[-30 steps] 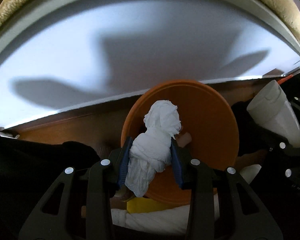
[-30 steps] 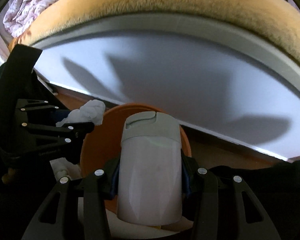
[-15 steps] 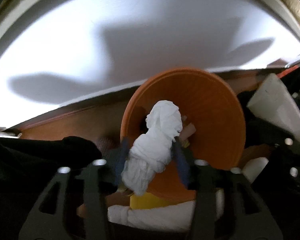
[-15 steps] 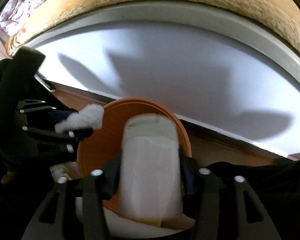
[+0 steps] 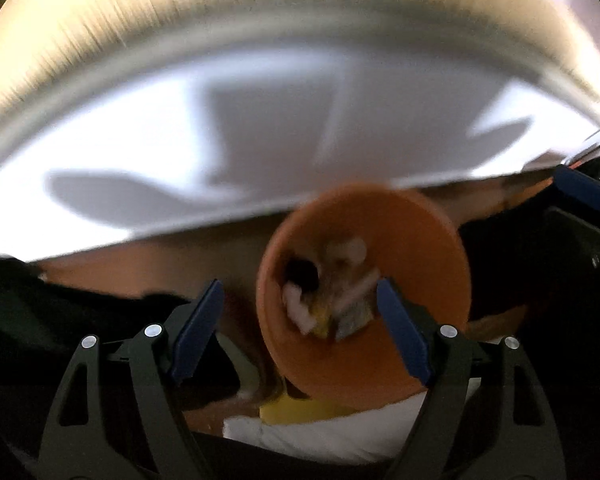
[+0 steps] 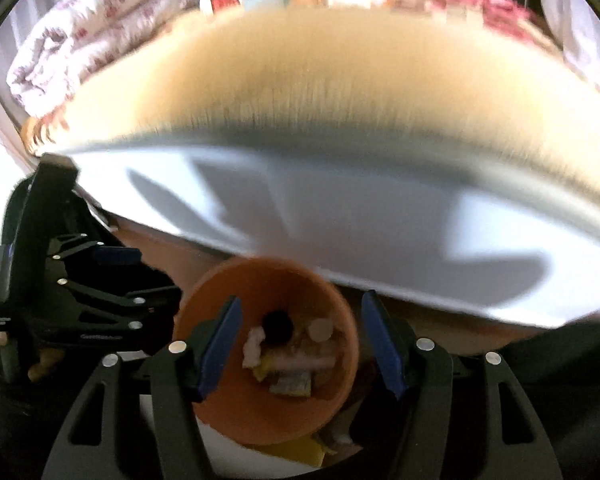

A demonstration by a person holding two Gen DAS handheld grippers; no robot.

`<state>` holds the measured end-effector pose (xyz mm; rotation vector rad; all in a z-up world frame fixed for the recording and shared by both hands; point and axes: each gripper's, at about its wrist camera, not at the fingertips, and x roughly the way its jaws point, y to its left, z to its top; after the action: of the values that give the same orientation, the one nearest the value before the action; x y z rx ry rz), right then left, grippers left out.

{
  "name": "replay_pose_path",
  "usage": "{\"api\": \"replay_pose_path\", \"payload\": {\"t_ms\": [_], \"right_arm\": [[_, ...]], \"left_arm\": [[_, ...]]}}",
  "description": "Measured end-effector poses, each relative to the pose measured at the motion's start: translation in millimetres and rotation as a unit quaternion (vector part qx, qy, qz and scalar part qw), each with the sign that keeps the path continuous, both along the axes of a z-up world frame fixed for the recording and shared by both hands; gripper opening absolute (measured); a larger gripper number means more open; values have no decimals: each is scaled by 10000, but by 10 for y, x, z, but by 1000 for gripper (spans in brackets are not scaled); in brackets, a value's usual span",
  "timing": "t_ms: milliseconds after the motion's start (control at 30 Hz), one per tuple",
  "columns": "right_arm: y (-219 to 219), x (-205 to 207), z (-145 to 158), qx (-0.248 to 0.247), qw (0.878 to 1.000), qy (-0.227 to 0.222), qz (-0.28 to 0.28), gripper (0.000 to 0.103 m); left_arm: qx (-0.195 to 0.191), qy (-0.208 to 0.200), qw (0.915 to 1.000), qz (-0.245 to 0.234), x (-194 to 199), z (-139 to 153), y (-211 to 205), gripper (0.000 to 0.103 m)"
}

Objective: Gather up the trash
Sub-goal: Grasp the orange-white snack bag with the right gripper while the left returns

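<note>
Orange plastic forms the round bin (image 6: 228, 412), which stands on the wooden floor (image 5: 148, 256) against the white bed base (image 5: 260, 140), below the tan plush cover (image 6: 320, 80). Both views are motion-blurred.

Left tongs (image 5: 300, 328): jaws opening, blue pads wide apart, nothing between them. They hang over the near left part of the bin's rim.

Right tongs (image 6: 300, 340): jaws apart and empty, straddling the bin's mouth from above.

Collected trash (image 6: 284, 356) lies at the bottom of the bin: crumpled white tissue (image 6: 254, 348), a pale cylindrical piece, and yellow and printed scraps, beside a dark hole in the base. Exact items cannot be told through the blur.

Handling, as judged: tissue is light, soft and compressible; pinch it across the bulk, since a loose edge may tear or slip. The cylindrical piece looks stiff and smooth; grip it across its middle, squarely, to prevent it squirting out.
</note>
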<state>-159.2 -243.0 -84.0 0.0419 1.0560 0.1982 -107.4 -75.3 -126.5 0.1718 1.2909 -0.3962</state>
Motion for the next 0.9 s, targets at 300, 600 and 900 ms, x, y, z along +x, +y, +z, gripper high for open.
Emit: {"api": "replay_pose_path", "payload": {"t_ms": [300, 600, 900], "right_arm": [[-383, 602, 845, 268, 9942, -1027, -193, 68], [-447, 2057, 1027, 340, 9893, -1205, -756, 76], [-233, 2984, 694, -451, 9923, -729, -900, 89]], "left_arm": [[-247, -1869, 9820, 154, 343, 1103, 191, 81], [-243, -2452, 9671, 636, 1306, 1476, 170, 81], [-308, -2318, 9663, 1079, 1732, 1259, 297, 81]]}}
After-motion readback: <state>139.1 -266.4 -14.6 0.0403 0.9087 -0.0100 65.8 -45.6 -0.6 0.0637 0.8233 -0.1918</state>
